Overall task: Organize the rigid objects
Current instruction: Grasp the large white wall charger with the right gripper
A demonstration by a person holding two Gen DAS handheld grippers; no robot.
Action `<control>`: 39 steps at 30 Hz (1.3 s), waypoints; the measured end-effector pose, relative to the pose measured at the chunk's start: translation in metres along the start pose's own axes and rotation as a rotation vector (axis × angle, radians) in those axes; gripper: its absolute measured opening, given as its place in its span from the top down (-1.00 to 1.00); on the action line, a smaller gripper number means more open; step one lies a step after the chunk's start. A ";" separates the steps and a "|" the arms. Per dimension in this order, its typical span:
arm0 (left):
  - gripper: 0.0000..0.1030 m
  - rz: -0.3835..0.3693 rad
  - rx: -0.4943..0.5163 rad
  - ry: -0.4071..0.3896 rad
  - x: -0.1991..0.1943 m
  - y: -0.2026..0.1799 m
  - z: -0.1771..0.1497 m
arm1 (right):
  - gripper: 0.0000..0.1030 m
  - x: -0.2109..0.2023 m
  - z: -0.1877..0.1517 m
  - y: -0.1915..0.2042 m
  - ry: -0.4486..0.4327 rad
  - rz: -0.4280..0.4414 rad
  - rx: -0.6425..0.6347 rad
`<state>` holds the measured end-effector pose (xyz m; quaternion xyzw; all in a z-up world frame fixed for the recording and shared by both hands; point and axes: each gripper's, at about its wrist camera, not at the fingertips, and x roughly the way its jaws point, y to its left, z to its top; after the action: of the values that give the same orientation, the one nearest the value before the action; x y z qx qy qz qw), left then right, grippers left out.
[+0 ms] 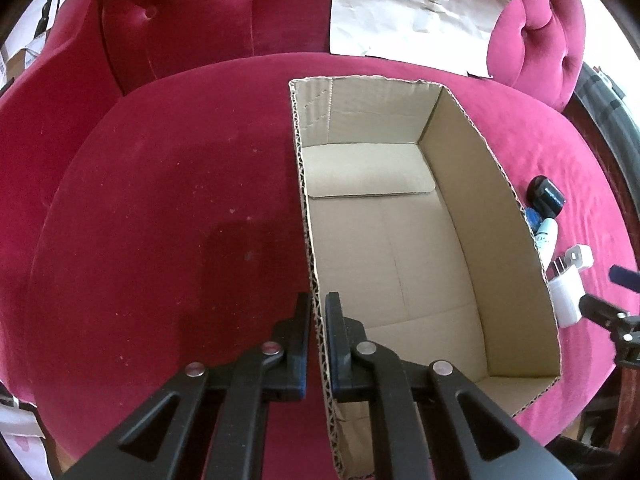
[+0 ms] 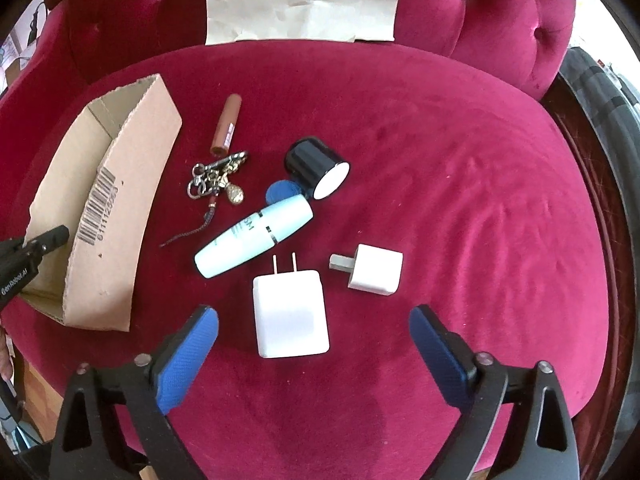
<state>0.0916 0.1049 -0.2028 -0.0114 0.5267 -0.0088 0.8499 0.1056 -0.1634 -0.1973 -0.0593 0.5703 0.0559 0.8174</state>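
The left gripper (image 1: 318, 344) is clamped on the near left wall of the cardboard box (image 1: 400, 240), one finger outside and one inside, so it seems to be steadying the box, which sits empty on the red velvet seat (image 2: 440, 160). The right gripper (image 2: 314, 344) hangs with its blue pads (image 2: 188, 356) wide apart and nothing between them, just short of the big white charger (image 2: 290, 316) lying flat with its prongs pointing away.

My reading is that sorting is only starting: nothing is in the box yet, and the charger looks like the first pick. The next move calls for lowering the open fingers astride its smooth sides, closing, then carrying it left over the box wall.

Further out lie a small white plug (image 2: 374, 274), a pale tube (image 2: 254, 236) with print too blurred to read, a blue disc (image 2: 278, 192), a black cap (image 2: 316, 166), a bunch of keys (image 2: 218, 180) and a brown lipstick (image 2: 227, 128). The box side bears a barcode (image 2: 98, 208) with digits I cannot make out. The other gripper's body reads "GenRobot.AI".
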 end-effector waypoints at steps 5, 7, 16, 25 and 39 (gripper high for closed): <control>0.85 0.001 -0.001 -0.002 0.003 -0.002 0.004 | -0.67 0.014 -0.001 0.003 0.042 0.001 -0.010; 0.85 0.000 0.002 -0.002 0.005 -0.004 0.006 | -0.67 0.016 -0.002 0.003 0.043 0.003 -0.012; 0.85 0.000 0.004 -0.005 0.002 -0.001 0.003 | -0.32 0.025 0.000 0.005 0.059 0.023 -0.008; 0.85 0.004 0.004 -0.008 0.001 -0.003 0.003 | 0.10 0.025 0.000 0.014 0.063 0.080 -0.007; 0.85 0.000 0.007 -0.006 0.000 -0.003 0.003 | 0.11 0.001 0.002 0.014 0.015 0.092 -0.004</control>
<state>0.0944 0.1021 -0.2018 -0.0085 0.5241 -0.0107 0.8516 0.1059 -0.1490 -0.1981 -0.0349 0.5784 0.0941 0.8096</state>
